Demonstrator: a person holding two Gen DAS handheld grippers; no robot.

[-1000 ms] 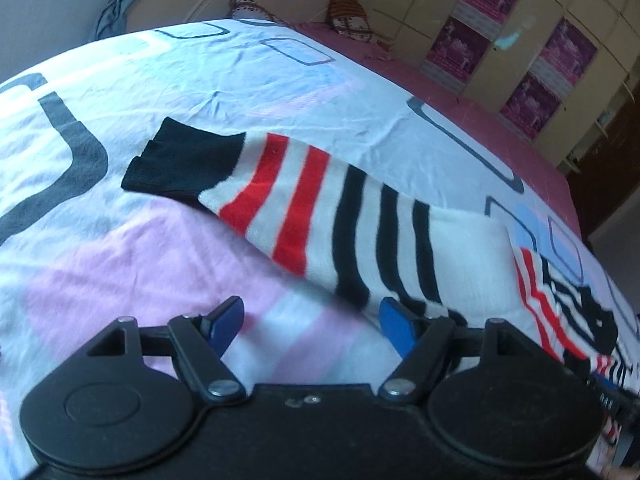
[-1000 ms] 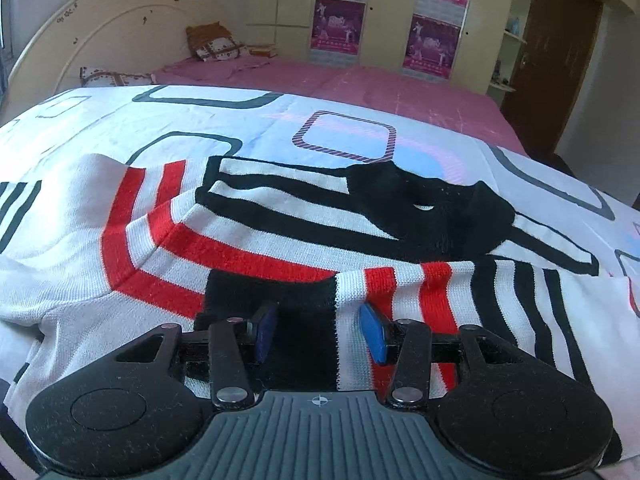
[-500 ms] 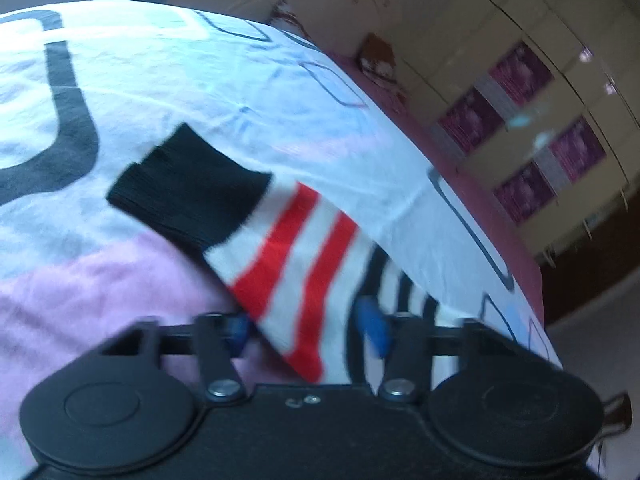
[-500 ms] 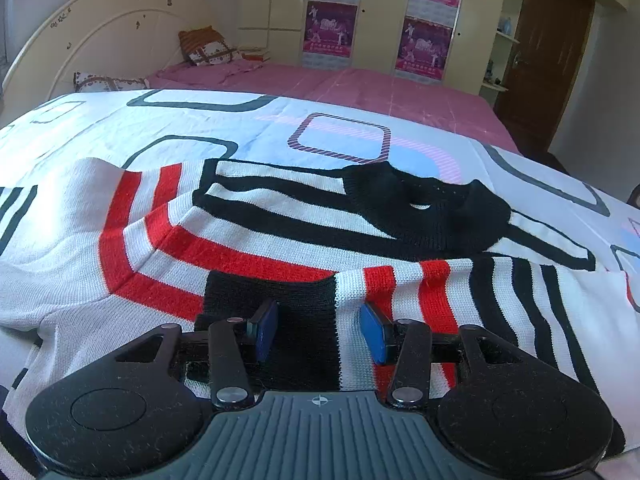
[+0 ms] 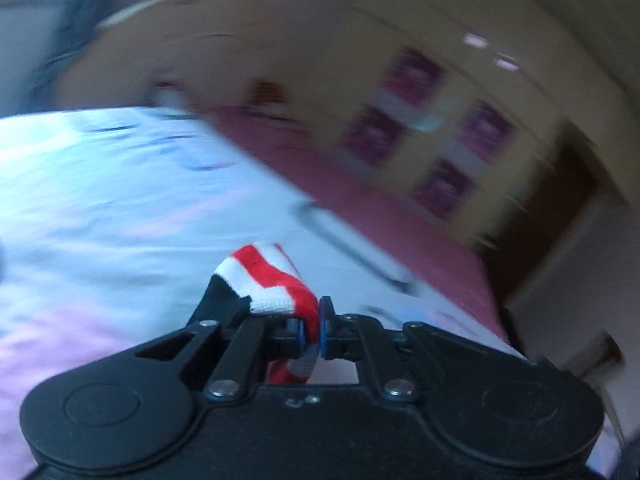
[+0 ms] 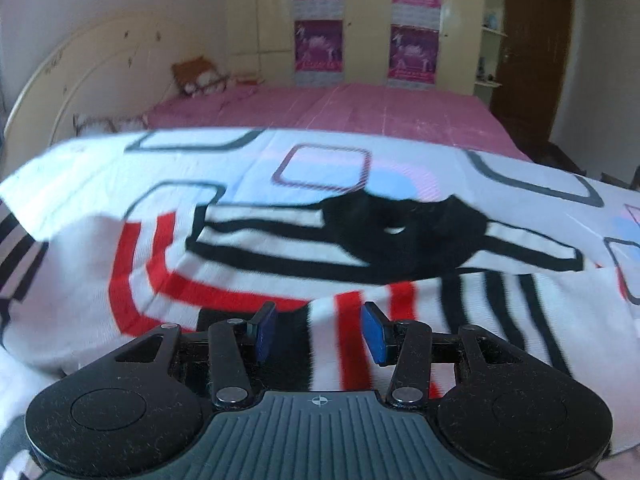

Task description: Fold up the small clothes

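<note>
The small knitted sweater (image 6: 280,264), white with red and black stripes and a black collar, lies spread flat on the white bedsheet with grey and purple square outlines (image 6: 120,168), filling the middle of the right wrist view. One sleeve is folded across the sweater's lower front, its black cuff (image 6: 288,344) lying at 6 o'clock of the collar. The right gripper (image 6: 320,334) hovers over that cuff with its blue pads partly apart; the cuff and the first red stripe show in the gap, but the pads do not press on the fabric.

In the blurred left wrist view, the sweater's other sleeve (image 5: 268,284) is raised off the sheet, bunched, its black cuff hanging toward 9 o'clock. The left gripper (image 5: 314,330) is clamped tight on the red-and-white striped knit, with fabric squeezed between its blue pads.

Beyond the sheet, at 12 o'clock, the pink bed cover (image 6: 340,108) stretches to cream wardrobe doors carrying purple posters (image 6: 320,44). A brown wooden door (image 6: 532,40) stands at 2 o'clock.
</note>
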